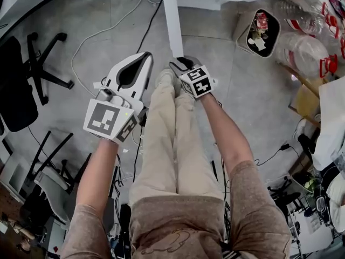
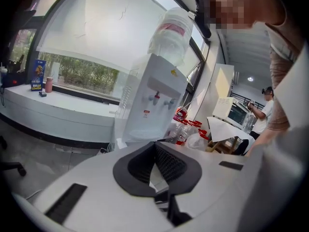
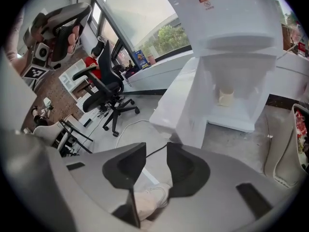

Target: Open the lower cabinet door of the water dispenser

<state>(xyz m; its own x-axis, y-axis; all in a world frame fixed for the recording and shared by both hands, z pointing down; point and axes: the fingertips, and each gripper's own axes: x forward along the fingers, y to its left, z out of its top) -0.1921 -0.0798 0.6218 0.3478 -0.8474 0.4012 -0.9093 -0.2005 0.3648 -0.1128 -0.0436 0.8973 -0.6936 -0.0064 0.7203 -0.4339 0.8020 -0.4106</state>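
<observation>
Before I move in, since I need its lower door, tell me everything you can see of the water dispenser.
The water dispenser is a white, plastic-looking floor unit standing upright by the window wall. A clear inverted bottle with a red label sits on top; two taps hang above a drip ledge. In the right gripper view its lower compartment looks open, a small pale object inside, the door apparently swung aside. It stands on the grey floor.

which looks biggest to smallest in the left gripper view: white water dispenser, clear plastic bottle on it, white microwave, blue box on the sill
1. white water dispenser
2. clear plastic bottle
3. white microwave
4. blue box
Microwave and box stand far off, so this ranks looks only.
</observation>
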